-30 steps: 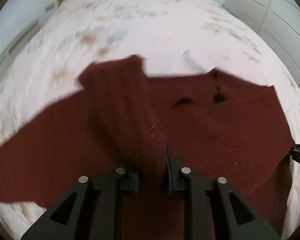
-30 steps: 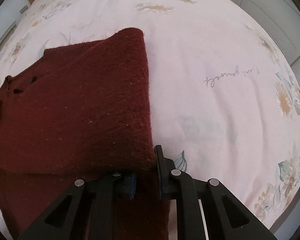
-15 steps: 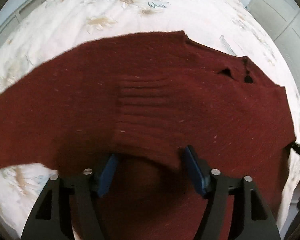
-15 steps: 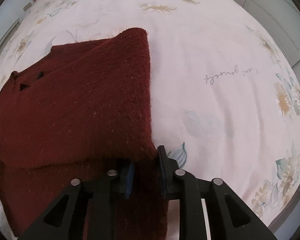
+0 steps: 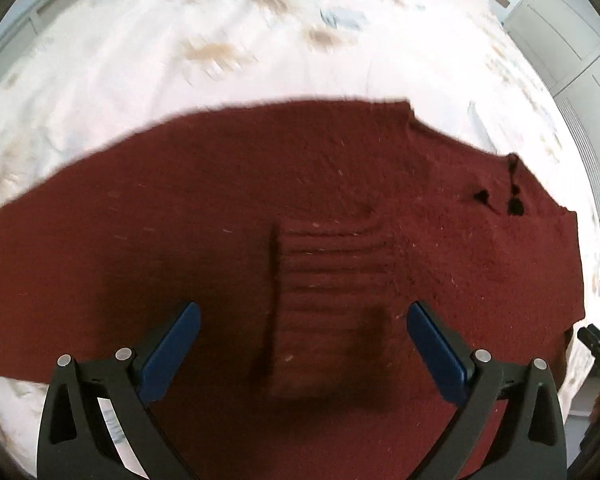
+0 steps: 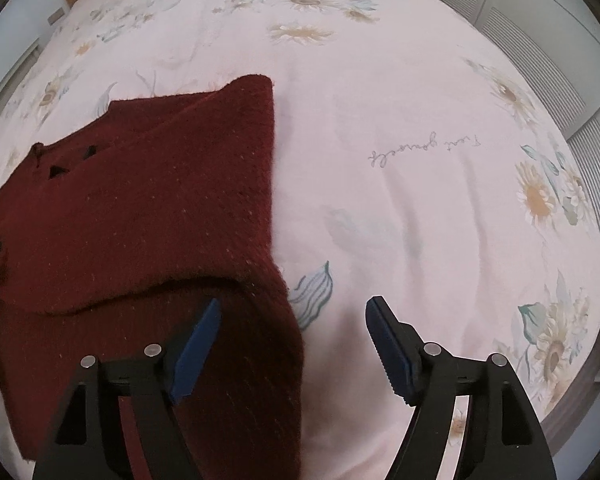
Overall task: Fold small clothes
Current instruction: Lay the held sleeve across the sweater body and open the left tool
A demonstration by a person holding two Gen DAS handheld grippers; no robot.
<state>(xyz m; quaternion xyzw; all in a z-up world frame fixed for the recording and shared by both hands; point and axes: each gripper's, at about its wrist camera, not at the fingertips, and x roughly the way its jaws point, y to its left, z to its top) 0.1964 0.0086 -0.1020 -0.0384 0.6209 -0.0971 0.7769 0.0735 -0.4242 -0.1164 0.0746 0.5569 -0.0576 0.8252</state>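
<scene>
A dark red knitted sweater (image 5: 260,208) lies flat on the bed, with a ribbed cuff (image 5: 328,288) folded onto its middle. My left gripper (image 5: 300,320) is open just above the cuff and holds nothing. In the right wrist view the sweater (image 6: 140,208) shows with its right side folded over on top. My right gripper (image 6: 292,320) is open over the sweater's lower right corner and holds nothing. The tip of the right gripper (image 5: 598,346) shows at the right edge of the left wrist view.
The bed (image 6: 420,160) has a pale pink floral cover that spreads to the right of the sweater. White wardrobe doors (image 5: 572,20) stand behind the bed. The bed's edge (image 6: 580,392) runs along the lower right.
Both grippers have opened and let go of the sweater. The sleeve with its cuff now lies flat on the sweater's middle, and the right fold lies on top.
</scene>
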